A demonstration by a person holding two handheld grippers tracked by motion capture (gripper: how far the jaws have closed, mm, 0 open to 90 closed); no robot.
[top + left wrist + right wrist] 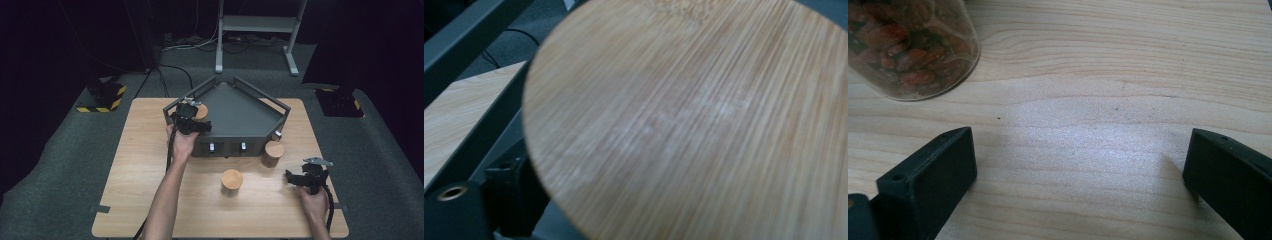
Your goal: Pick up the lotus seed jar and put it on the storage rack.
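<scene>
Left forearm extends forward from the lower edge, its hand [182,142] gripping the left gripper [192,112], which points away from the person. Right hand [315,200] holds the right gripper [294,177] low, jaws spread wide, nothing between them.

No readable text, label, brand, number or sign anywhere.

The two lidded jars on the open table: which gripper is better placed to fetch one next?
Probably the right gripper: its jaws stand open over bare table, nearest the front jar. The left gripper is busy at the jar in the tray.
</scene>
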